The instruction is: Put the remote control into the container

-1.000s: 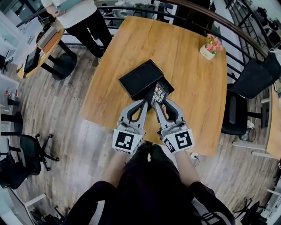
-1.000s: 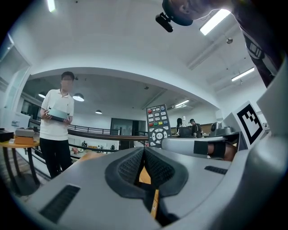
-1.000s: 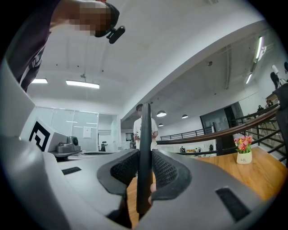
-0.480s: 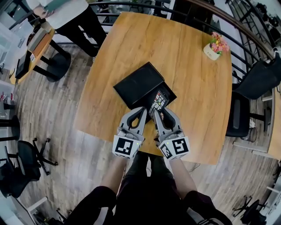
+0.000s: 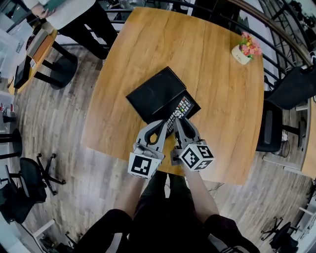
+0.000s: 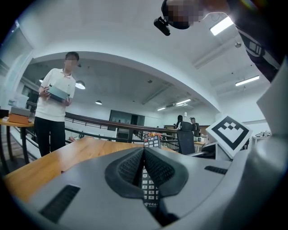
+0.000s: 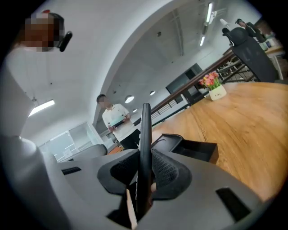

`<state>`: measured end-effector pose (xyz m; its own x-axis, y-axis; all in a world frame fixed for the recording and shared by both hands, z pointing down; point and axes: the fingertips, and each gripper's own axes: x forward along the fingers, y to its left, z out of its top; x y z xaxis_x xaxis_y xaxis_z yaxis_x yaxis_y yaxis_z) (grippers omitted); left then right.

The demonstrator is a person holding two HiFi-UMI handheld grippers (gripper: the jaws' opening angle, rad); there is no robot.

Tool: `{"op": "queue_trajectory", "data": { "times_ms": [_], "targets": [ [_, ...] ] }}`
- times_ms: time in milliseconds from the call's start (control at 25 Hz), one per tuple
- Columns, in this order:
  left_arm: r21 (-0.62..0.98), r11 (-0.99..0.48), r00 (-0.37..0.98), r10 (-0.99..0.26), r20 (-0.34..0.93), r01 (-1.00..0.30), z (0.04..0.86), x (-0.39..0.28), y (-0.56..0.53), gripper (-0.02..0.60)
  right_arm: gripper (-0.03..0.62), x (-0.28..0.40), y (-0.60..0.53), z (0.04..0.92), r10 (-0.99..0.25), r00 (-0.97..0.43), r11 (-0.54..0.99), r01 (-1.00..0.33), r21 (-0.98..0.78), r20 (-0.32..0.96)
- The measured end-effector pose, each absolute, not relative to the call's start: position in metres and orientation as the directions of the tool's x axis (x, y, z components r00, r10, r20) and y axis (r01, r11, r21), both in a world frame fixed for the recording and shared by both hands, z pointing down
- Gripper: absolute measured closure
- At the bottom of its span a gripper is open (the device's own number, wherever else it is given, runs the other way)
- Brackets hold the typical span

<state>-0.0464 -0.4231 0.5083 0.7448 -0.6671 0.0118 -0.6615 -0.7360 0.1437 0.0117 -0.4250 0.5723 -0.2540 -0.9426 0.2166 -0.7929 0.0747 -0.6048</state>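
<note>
A black remote control (image 5: 180, 110) with coloured buttons hangs over the near corner of the black container (image 5: 154, 94), an open box on the wooden table (image 5: 222, 99). My right gripper (image 5: 177, 123) is shut on the remote's near end. In the right gripper view the remote (image 7: 145, 143) stands edge-on between the pads, with the open box (image 7: 193, 150) beyond. My left gripper (image 5: 162, 126) sits right beside it, jaws shut. In the left gripper view the remote (image 6: 148, 182) shows face-on through the gap under the closed fingertips (image 6: 135, 157).
A small pot of pink flowers (image 5: 245, 51) stands at the table's far right corner. A person (image 5: 74, 15) stands beyond the far left corner by a side desk (image 5: 42, 47). Black office chairs (image 5: 276, 123) are to the right.
Both grippers have sunk and drawn a little nearer to me. The right gripper has rolled, turning the remote onto its edge. The remote stays over the box's near corner.
</note>
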Motion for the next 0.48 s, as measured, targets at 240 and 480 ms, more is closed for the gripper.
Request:
{"op": "queue_trajectory", "data": {
  "times_ms": [240, 480],
  "targets": [
    [0.153, -0.733, 0.744, -0.668, 0.023, -0.663, 0.514, -0.049, -0.426, 0.569, 0.49, 0.015, -0.433, 0.611, -0.912, -0.232, -0.066, -0.73, -0.681, 0.337],
    [0.164, -0.731, 0.745, -0.666, 0.036, -0.662, 0.52, -0.048, -0.428, 0.569, 0.49, 0.012, -0.438, 0.627, -0.887, -0.262, -0.096, -0.702, -0.705, 0.381]
  ]
}}
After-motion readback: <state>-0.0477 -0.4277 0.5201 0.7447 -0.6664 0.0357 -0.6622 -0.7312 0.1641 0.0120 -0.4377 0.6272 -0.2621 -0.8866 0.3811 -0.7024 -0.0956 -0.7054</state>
